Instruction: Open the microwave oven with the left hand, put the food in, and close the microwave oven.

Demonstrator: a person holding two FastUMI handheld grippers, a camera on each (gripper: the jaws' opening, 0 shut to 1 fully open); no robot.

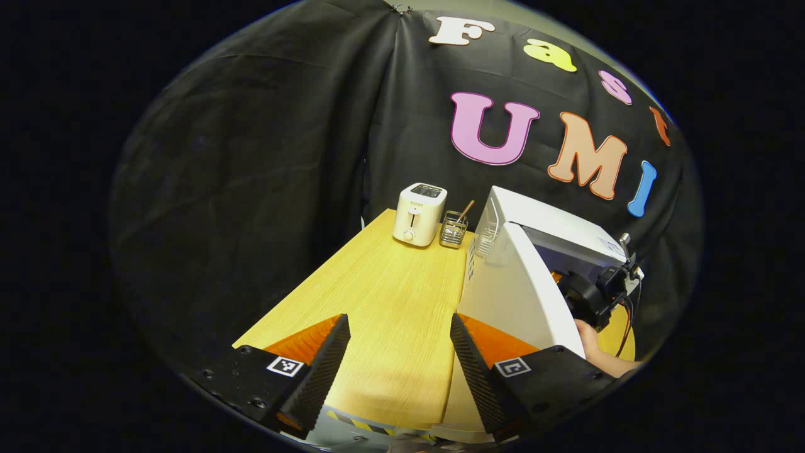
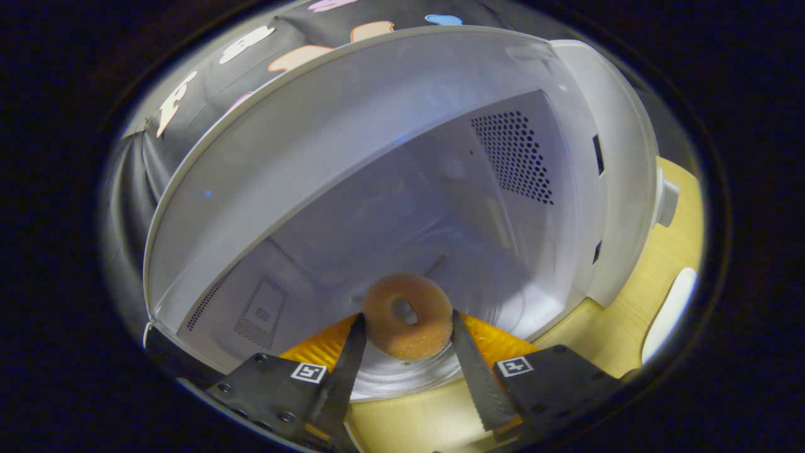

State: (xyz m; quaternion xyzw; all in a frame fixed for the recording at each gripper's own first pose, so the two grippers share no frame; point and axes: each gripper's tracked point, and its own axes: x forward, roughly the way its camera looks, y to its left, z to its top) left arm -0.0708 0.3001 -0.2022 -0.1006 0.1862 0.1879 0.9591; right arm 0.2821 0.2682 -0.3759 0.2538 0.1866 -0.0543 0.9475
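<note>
My right gripper clamps the doughnut inside the open microwave oven; my left gripper is spread apart over the table.

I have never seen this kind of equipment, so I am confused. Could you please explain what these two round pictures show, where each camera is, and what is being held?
A person holds a two-finger gripper in each hand; a camera rides on each and looks forward along its fingers.

In the left gripper view, the left gripper is open and empty above the yellow wooden table. On the table stand a white toaster, a small wire basket and the white microwave oven with its door open. Farther off you see the right gripper at the oven opening, with a hand.

In the right gripper view, the right gripper holds a brown ring-shaped doughnut inside the oven, over the glass plate.
</note>
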